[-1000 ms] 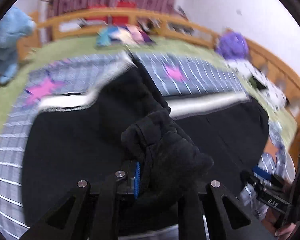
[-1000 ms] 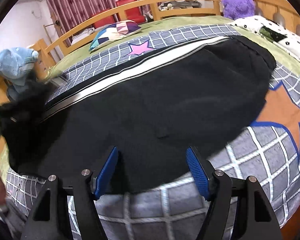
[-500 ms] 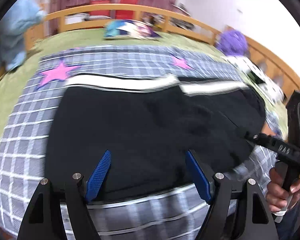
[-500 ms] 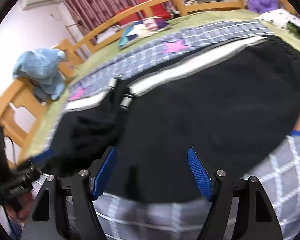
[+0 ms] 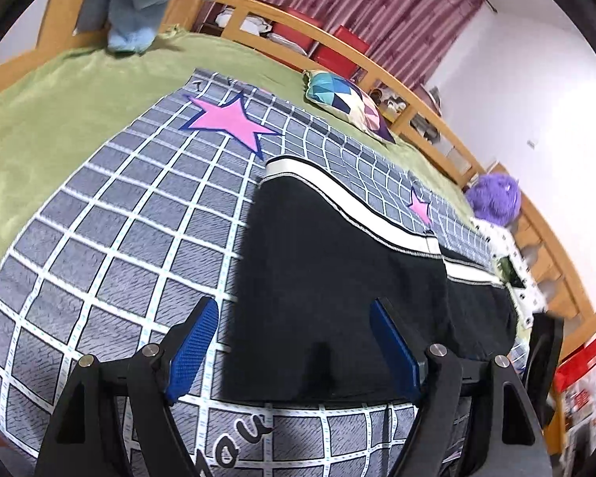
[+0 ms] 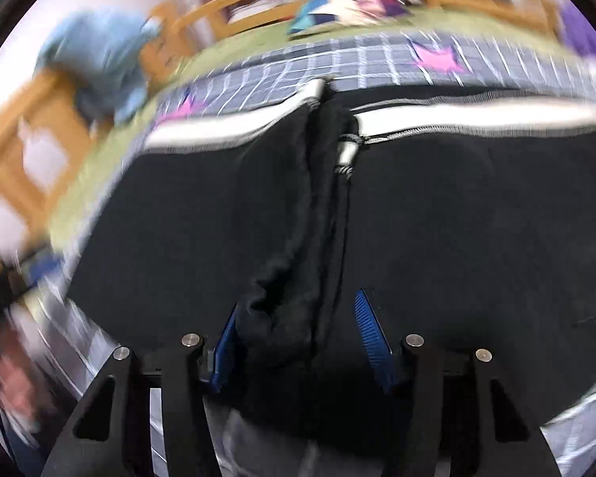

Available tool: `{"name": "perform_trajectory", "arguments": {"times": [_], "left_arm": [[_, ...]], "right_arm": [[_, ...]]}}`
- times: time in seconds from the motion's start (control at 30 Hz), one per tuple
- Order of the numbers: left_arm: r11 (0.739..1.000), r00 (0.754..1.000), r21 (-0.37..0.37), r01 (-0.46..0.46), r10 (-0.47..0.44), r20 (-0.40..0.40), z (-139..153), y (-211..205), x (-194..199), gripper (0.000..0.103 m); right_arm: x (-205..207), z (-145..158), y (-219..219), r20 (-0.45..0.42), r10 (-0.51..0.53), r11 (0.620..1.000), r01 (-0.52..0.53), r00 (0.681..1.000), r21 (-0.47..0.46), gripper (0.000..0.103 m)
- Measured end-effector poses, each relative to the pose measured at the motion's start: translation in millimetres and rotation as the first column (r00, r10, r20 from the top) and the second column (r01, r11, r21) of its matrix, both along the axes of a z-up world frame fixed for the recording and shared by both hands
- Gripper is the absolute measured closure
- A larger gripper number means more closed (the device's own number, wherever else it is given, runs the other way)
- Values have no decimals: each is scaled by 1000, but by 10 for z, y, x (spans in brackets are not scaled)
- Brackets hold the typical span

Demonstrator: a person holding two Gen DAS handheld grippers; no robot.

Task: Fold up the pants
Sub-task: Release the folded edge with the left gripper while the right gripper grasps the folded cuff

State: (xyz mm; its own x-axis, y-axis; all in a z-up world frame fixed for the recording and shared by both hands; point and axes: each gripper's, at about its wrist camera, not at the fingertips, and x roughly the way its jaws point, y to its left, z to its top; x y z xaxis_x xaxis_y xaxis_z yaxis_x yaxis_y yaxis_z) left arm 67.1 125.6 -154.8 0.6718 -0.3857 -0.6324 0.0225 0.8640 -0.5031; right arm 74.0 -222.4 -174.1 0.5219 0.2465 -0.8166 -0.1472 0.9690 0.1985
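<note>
Fingers of our left hand-held gripper (image 5: 294, 348) stand wide apart with nothing between them, poised over the near edge of the black pants (image 5: 337, 278). Our right hand-held gripper (image 6: 298, 338) has its blue pads (image 6: 367, 330) spread around a bunched ridge of the pants' fabric (image 6: 294, 262); the left pad touches the cloth, and the right one stands clear of it. Beyond both, we see the pants lying across the grey checked blanket (image 5: 119, 238) on the bed, their white stripe (image 5: 361, 210) along the far side. Past the pants lie a pink star (image 5: 226, 119), a patterned cushion (image 5: 345, 99) and a purple plush toy (image 5: 494, 196).
</note>
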Motion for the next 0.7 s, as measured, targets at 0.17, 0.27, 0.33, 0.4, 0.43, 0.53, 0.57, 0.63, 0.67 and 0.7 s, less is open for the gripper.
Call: {"name": "perform_trajectory", "arguments": {"times": [0.17,0.27,0.33,0.4,0.43,0.53,0.57,0.63,0.67,0.7], "left_arm": [[998,1000,-60,14,-16,-20,-77,71,5,26],[998,1000,-57,17,-17,-8,-68,70,-21,26],[998,1000,-64,18,-18,-10,-71,77,-25,26],[997,1000,-71,11,-12,-13,-76,81,-38,26],[997,1000,-74,8,-9,-13,-74,89,-39,26],[997,1000,-80,-10,9,-9,-61,104,-52,26],[997,1000,-81,-14,14,-9,-61,105,-52,26],[997,1000,-79,-18,17,-13,-62,98,-50,26],[997,1000,-78,-19,18,-13,-67,95,-57,26],[997,1000,-77,-19,18,-11,-73,81,-66,26]], "right_arm": [[-103,174,57,-9,72,996,-72,997,-52,49],[-11,294,-99,36,18,998,-20,999,56,36],[157,246,-212,29,-58,989,53,998,135,34],[342,120,-222,-23,-99,982,101,995,162,35],[440,15,-211,-59,-117,980,124,991,156,40],[520,-64,-51,-12,-80,992,81,997,95,84],[496,-29,3,10,-45,996,44,999,73,86],[402,154,-45,111,-30,996,21,993,82,89],[357,259,-174,144,-50,988,28,988,151,89],[335,316,-306,151,-93,975,59,984,212,89]]}}
